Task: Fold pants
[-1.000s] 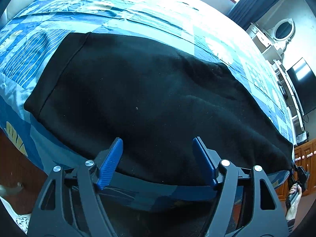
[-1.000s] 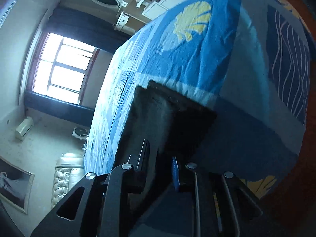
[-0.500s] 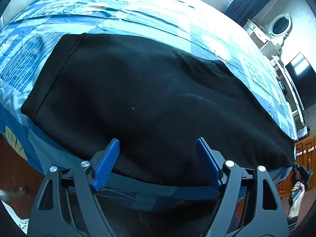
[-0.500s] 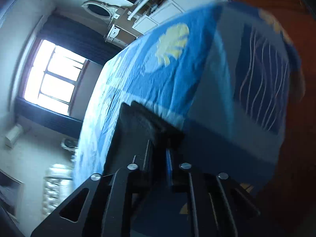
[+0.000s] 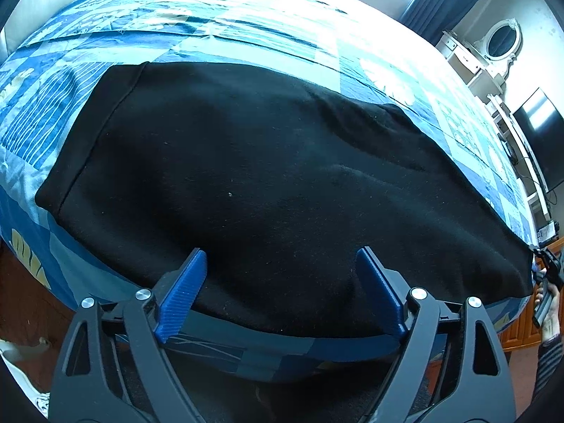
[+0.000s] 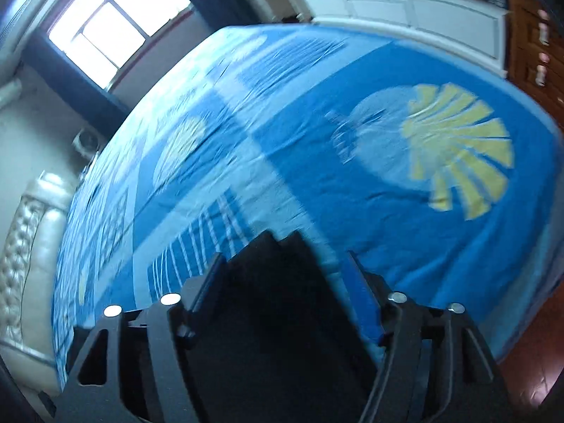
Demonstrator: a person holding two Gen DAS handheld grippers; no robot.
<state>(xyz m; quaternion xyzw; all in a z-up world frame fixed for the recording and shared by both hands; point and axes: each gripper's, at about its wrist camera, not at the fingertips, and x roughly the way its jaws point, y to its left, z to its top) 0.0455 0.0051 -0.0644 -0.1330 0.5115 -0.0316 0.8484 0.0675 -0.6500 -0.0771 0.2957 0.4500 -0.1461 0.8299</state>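
Observation:
Black pants [image 5: 264,183] lie flat across the blue patterned bedspread [image 5: 246,35], waistband at the left. My left gripper [image 5: 282,278] hovers over their near edge. Its jaws are opening wide and the blue pads [image 5: 183,289] touch nothing. At the far right a hand [image 5: 550,313] holds my right gripper [image 5: 548,269] at the pants' leg end. The right wrist view is blurred: the right gripper [image 6: 283,268] has its jaws opening, and the black leg end [image 6: 282,292] lies between them with neither pad pressing it.
The bedspread [image 6: 352,176] hangs over the bed's edges above a red-brown wooden floor [image 5: 21,299]. A white dresser with an oval mirror [image 5: 500,40] and a dark screen [image 5: 539,130] stand beyond the bed. White cabinets [image 6: 423,10], a window [image 6: 102,31] and a padded headboard [image 6: 24,232] surround it.
The right gripper's jaws came apart off the leg end, and that hand rolled and swung sideways. The left jaws spread a little wider. The pants lie smoother.

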